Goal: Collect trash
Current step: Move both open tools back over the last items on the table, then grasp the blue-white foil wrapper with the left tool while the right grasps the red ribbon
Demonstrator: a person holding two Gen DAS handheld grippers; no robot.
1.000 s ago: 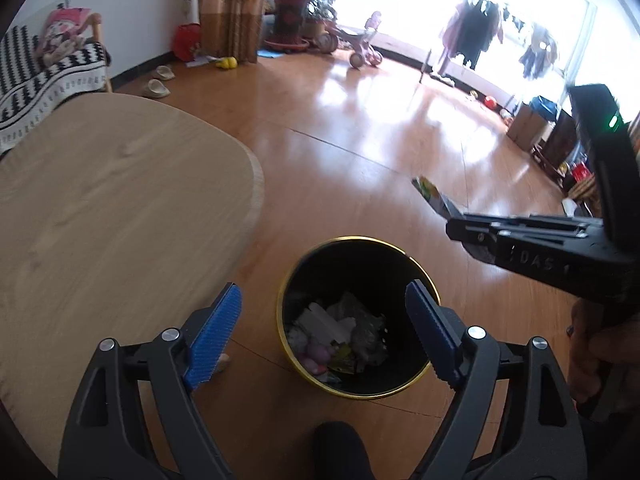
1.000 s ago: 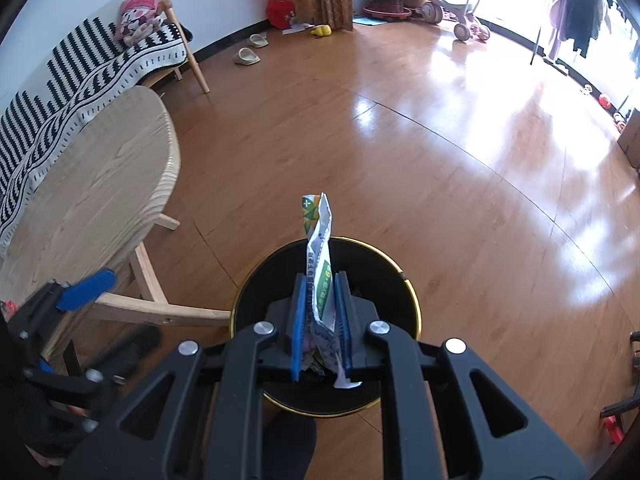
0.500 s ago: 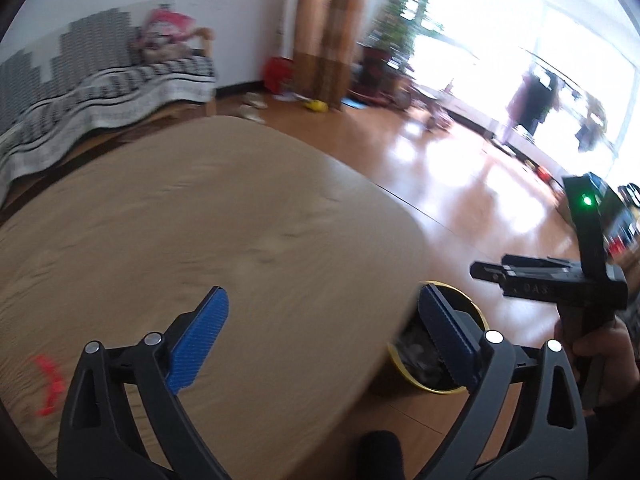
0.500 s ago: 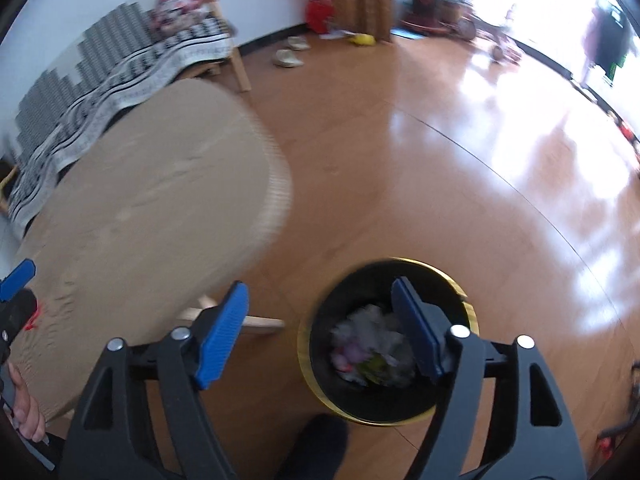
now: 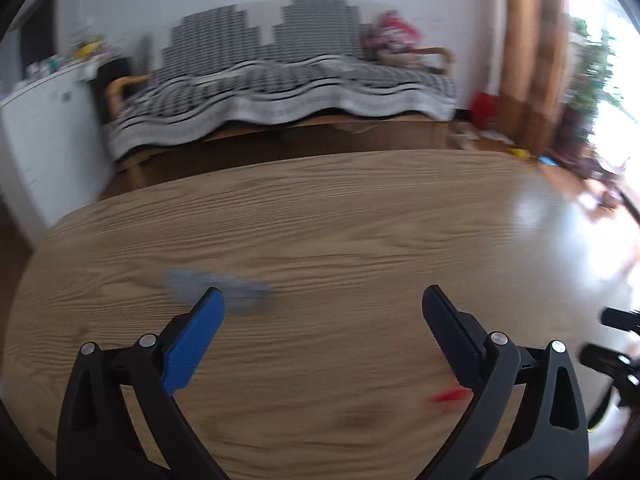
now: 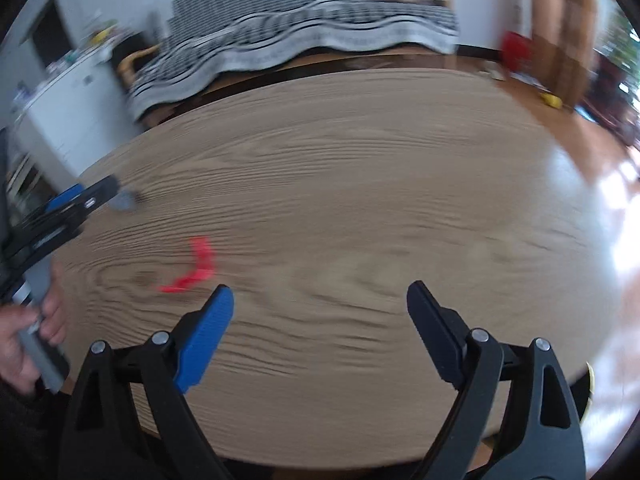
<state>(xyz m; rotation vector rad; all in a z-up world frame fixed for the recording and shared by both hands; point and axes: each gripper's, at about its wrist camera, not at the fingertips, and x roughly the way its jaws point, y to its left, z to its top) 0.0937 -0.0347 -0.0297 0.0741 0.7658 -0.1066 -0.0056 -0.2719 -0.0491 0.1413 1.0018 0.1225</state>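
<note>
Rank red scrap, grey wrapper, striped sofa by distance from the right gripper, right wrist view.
From the right gripper:
1. Red scrap, on the table just ahead-left of its blue pad.
2. Grey wrapper, far left on the table, by the left gripper.
3. Striped sofa, beyond the table's far edge.

On the oval wooden surface (image 5: 360, 240) before you, a grey flat wrapper (image 5: 224, 294) lies left, a red curled scrap (image 6: 192, 270) right; the striped-covered sofa (image 5: 280, 80) stands behind.
</note>
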